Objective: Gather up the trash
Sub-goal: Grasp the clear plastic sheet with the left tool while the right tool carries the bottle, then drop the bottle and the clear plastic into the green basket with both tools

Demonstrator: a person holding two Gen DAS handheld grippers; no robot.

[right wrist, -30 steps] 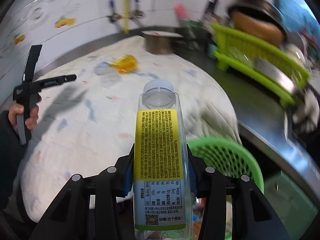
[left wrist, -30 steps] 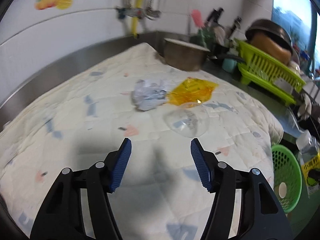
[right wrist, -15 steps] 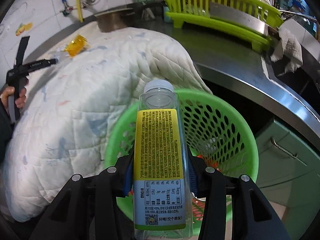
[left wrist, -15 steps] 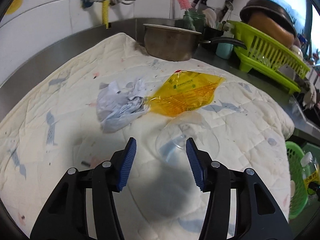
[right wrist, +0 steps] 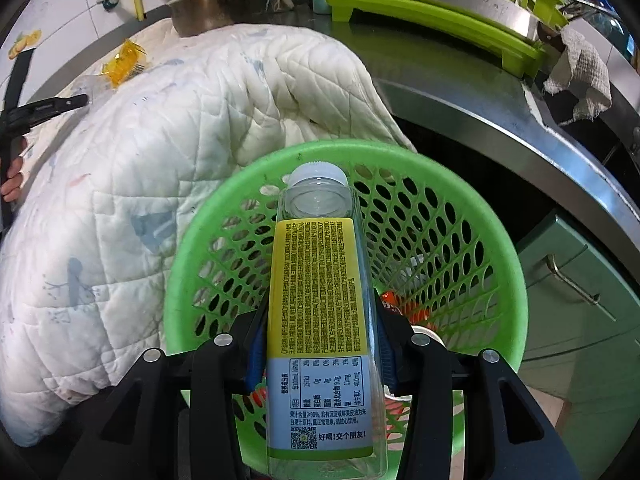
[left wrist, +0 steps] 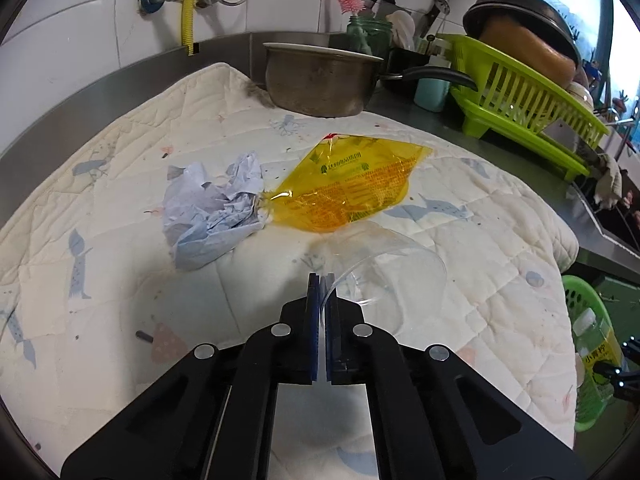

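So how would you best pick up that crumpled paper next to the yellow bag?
Probably from above, tongs pinching a raised ridge of the crumpled paper on the side facing away from the yellow bag. It lies loosely bunched on the quilt, so the folds give thin edges to catch.

Open quilted white cloth [left wrist: 360, 380] left of the crumpled pale paper [left wrist: 208, 216], dented steel pot [left wrist: 320, 80] blocking the back corner, round green mesh basket [right wrist: 500, 264] mouth open (litter at bottom), green dish rack [left wrist: 520, 96] crowding the right.

The left tongs [left wrist: 322, 280] have just closed on the rim of a clear plastic cup [left wrist: 394, 268] lying on the quilted cloth [left wrist: 120, 240] — crumpled paper [left wrist: 212, 216] and a yellow wrapper [left wrist: 348, 188] lie just beyond.
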